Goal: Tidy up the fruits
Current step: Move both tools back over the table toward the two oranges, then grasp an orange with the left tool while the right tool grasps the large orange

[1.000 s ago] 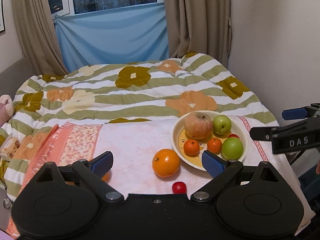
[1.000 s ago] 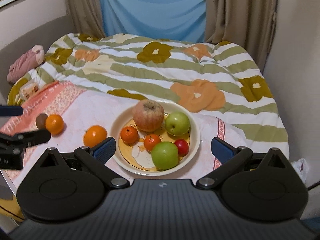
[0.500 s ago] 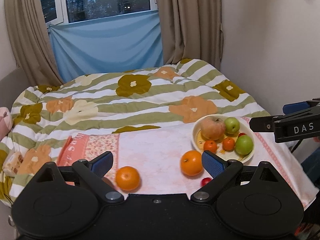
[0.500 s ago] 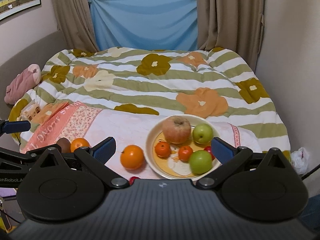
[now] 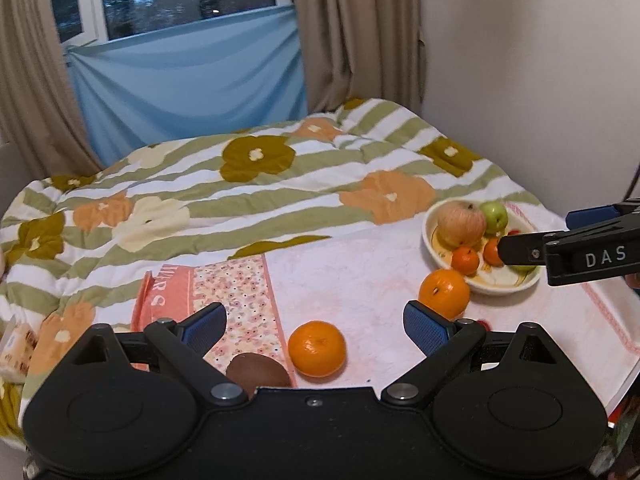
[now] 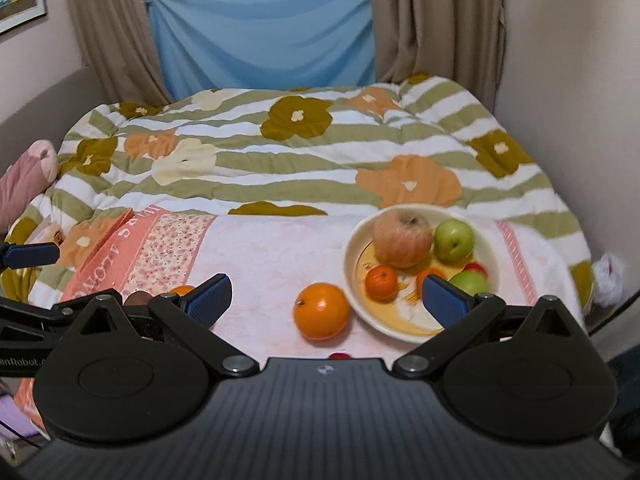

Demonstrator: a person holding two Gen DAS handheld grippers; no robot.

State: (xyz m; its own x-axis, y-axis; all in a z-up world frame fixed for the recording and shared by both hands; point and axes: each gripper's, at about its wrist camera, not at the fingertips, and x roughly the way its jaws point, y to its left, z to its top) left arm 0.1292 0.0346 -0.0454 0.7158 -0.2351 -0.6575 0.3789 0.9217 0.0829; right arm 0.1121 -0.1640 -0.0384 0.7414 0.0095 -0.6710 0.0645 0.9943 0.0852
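A cream bowl [image 6: 490, 244] on the pink towel holds a big reddish apple [image 6: 402, 237], green apples [image 6: 454, 239], small tangerines [image 6: 381, 282] and a small red fruit. A large orange [image 6: 321, 311] lies left of the bowl; it also shows in the left wrist view [image 5: 444, 294]. A second orange [image 5: 317, 348] and a brown kiwi [image 5: 258, 370] lie just ahead of my left gripper [image 5: 316, 326], which is open and empty. My right gripper [image 6: 326, 298] is open and empty above the large orange. A small red fruit [image 6: 339, 356] peeks out near its body.
The pink towel [image 5: 360, 276] lies on a striped floral quilt [image 5: 248, 184]. A wall [image 5: 540, 80] runs along the right side. Curtains and a blue cloth [image 6: 264, 40] hang at the back. A pink soft toy [image 6: 24, 180] lies at the far left.
Both grippers have pulled back and shifted left; the bowl now sits further right in both views. The second orange and the kiwi have come into the left wrist view.
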